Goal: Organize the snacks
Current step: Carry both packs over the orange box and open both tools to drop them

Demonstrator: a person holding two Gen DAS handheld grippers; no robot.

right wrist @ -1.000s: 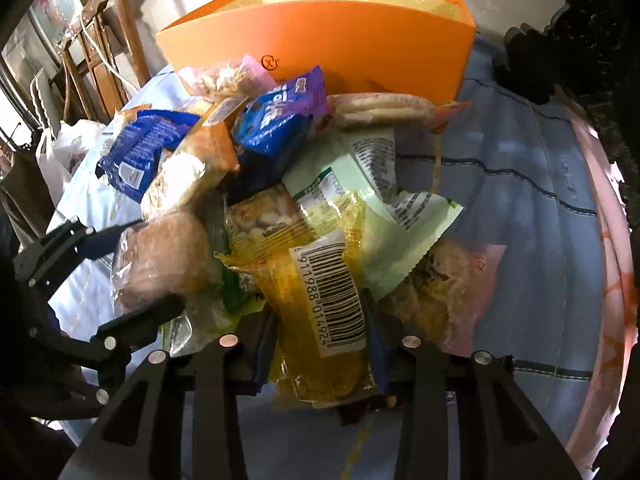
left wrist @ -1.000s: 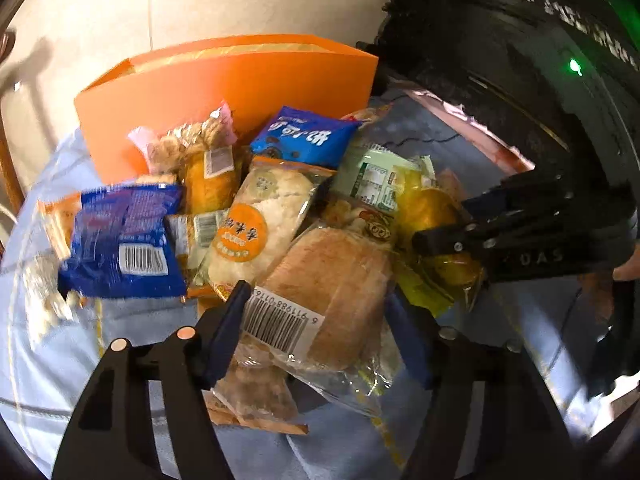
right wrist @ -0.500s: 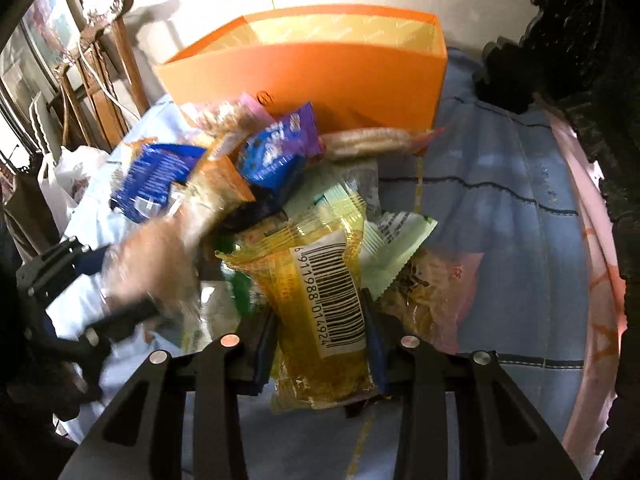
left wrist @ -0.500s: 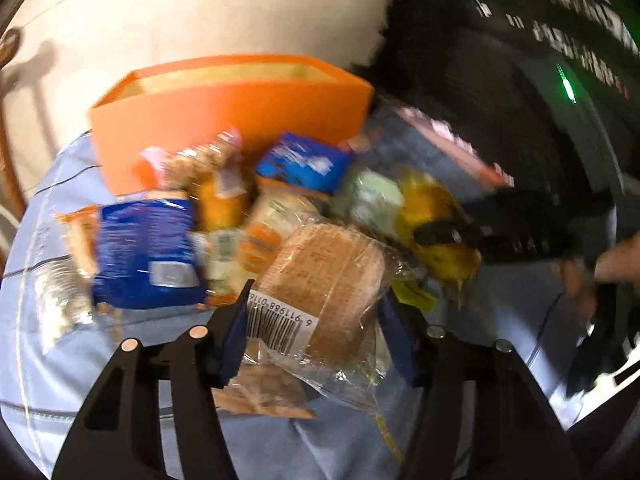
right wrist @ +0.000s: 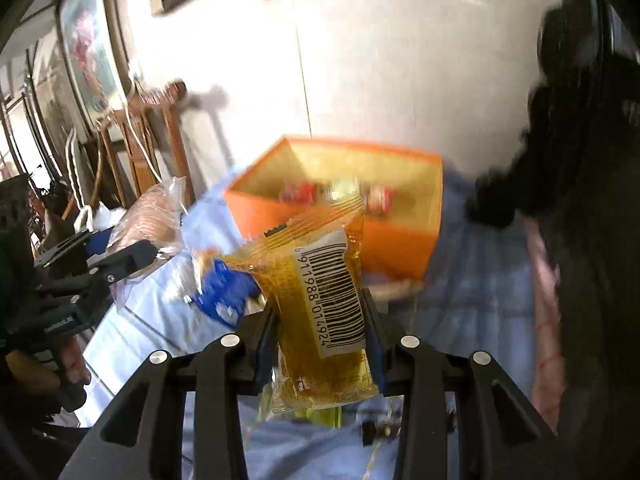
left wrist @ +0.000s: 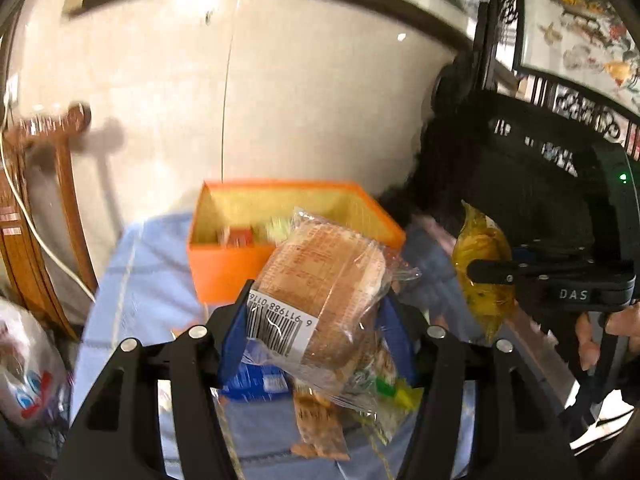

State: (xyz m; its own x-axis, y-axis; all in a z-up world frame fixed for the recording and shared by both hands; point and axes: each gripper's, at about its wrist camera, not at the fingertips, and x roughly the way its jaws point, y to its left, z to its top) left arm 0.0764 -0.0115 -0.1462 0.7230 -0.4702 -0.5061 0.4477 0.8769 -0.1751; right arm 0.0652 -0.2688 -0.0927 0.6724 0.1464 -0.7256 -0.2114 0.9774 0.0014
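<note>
My left gripper is shut on a bread bun in clear wrap with a barcode label, held in the air in front of the orange box. My right gripper is shut on a yellow snack packet with a barcode, also lifted, short of the orange box. In the left wrist view the yellow packet hangs at the right in the right gripper. In the right wrist view the wrapped bun shows at the left. The box holds a few small red wrappers.
A light blue cloth covers the table. Loose snacks lie below the grippers, among them a blue packet and an orange one. A white wall stands behind the box, wooden chairs at the left, dark carved furniture at the right.
Both grippers have risen from the snack pile, the left with the wrapped bun and the right with the yellow packet. The orange box's open top has come into view.
</note>
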